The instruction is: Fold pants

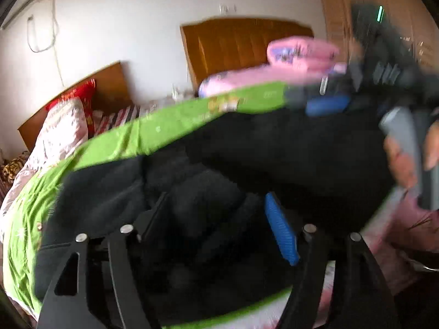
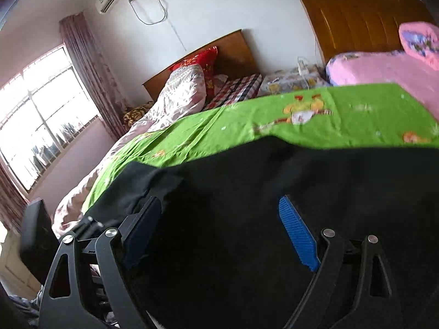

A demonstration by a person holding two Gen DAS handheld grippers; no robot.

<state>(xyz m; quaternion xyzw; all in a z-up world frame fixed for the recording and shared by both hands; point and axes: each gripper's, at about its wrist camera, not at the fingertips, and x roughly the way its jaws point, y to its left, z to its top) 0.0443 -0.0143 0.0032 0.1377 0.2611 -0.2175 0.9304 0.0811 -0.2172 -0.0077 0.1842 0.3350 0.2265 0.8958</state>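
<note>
Both claws (left [image 1: 216,224], right [image 2: 222,227]) gape wide, seemingly empty, over black pants [image 2: 274,181].

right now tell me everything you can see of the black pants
The black pants look like soft, matte, thick fabric, dark all over, with rumpled folds showing in the left wrist view. They lie spread on the green sheet that covers the bed. No waistband or hem is clear through the blur. Both sets of jaws stand open over them, gripping nothing.

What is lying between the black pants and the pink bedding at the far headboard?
In the right wrist view, only the green sheet lies between the black pants and the pink bedding.
</note>
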